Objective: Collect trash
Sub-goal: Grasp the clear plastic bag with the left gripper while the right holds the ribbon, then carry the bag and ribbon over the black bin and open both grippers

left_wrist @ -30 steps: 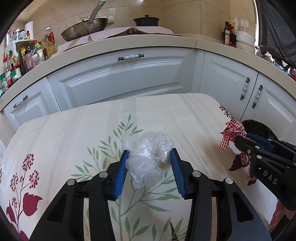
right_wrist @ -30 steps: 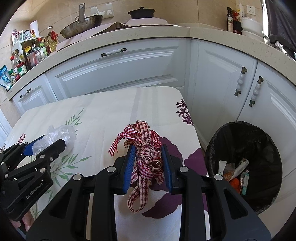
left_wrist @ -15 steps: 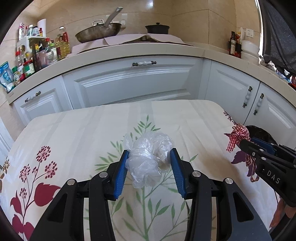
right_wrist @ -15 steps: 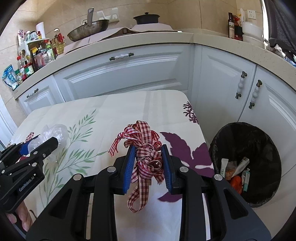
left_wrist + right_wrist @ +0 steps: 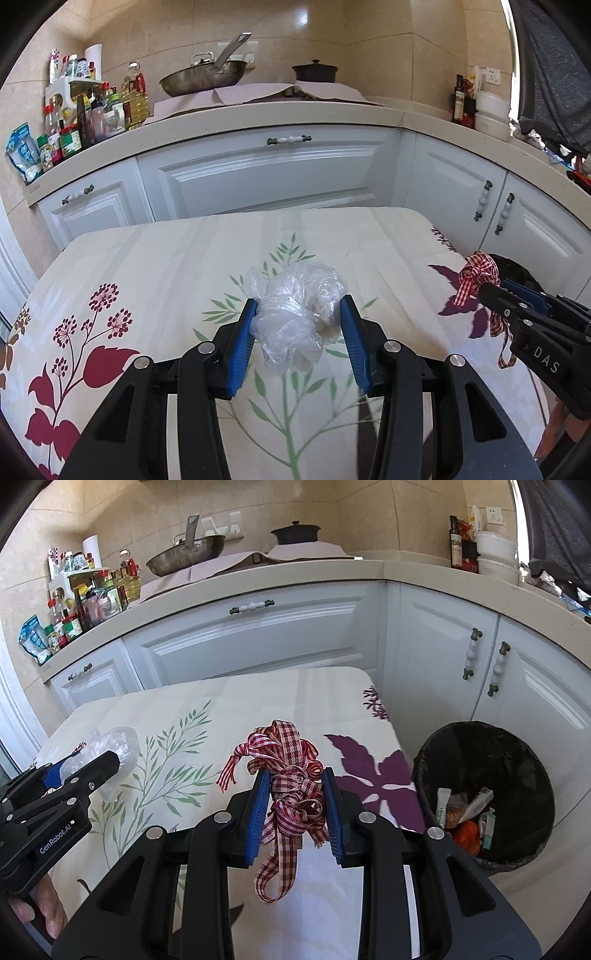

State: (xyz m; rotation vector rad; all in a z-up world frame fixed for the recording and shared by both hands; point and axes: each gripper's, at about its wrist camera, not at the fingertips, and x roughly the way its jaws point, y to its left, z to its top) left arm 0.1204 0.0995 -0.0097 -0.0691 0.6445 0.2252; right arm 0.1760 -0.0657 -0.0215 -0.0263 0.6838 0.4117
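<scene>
My left gripper (image 5: 297,309) is shut on a crumpled clear plastic bag (image 5: 295,317), held above the flowered tablecloth (image 5: 147,266). A bundle of red-and-white checked ribbon (image 5: 291,794) is clamped in my right gripper (image 5: 294,778), with loose ends hanging below the blue pads. In the right wrist view the left gripper (image 5: 99,764) shows at the left edge with the plastic bag (image 5: 114,740). The left wrist view catches the right gripper (image 5: 495,290) and its ribbon (image 5: 476,275) at the right. A black-lined trash bin (image 5: 461,746) stands on the floor right of the table, with several scraps inside.
White cabinets (image 5: 266,173) with a beige counter curve around behind the table. A wok (image 5: 203,75), a black pot (image 5: 314,72) and bottles (image 5: 92,110) sit on the counter. A hand (image 5: 40,912) shows at the lower left of the right wrist view.
Both grippers have drawn back and risen a little with their loads; the table and cabinets look farther away and more of the counter shows. Both grips are unchanged.
</scene>
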